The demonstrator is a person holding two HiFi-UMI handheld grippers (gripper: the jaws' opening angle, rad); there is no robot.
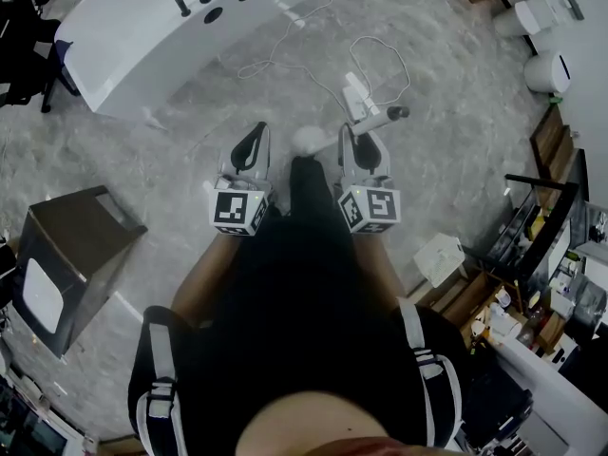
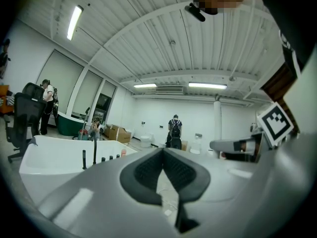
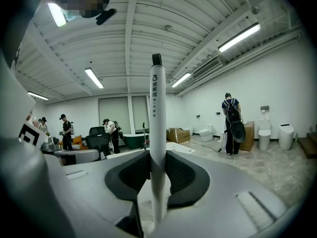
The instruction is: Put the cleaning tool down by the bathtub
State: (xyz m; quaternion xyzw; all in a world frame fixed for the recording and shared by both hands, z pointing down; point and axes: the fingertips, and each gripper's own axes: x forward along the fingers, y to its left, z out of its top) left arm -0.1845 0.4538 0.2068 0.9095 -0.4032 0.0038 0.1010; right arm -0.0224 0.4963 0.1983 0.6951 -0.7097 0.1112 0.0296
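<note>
**Head view: two tools, one wand, one tub**

Two tools are counted, held side by side above the floor: the left tool (image 1: pixel 253 136) and the right tool (image 1: pixel 359 133). One marker cube (image 1: pixel 239 212) is carried on each, so two cubes, both printed with black-and-white square patterns. No letters are found on them.

Exactly one cleaning wand (image 1: pixel 388 116) is seen. It's a slim, smooth white stick with a dark cap on one end. It is clamped crosswise between the dark, dimpled pads of the right tool, so it is held off the floor. It is well apart from the bathtub (image 1: pixel 123 41), which sits toward the upper left.

In the right gripper view the wand (image 3: pixel 157 108) is gripped by the right tool (image 3: pixel 157 157) on both sides. Some dark print runs down the shaft under the cap. It looks like a small logo plus a few characters, too small to be read.

In the left gripper view the pads of the left tool (image 2: pixel 162 155) are brought together at the tips, and nothing is held between them.

One bathtub (image 2: pixel 49 157) is counted: white, glossy, with a rounded rim. A row of black fittings stands along one edge, and at least four can be made out from above.

The floor (image 1: pixel 456 112) is grey with a marbled stone look. One thin white cable (image 1: pixel 380 50) is looped across it, and one dark boxy bin (image 1: pixel 76 245) stands at the left.
</note>
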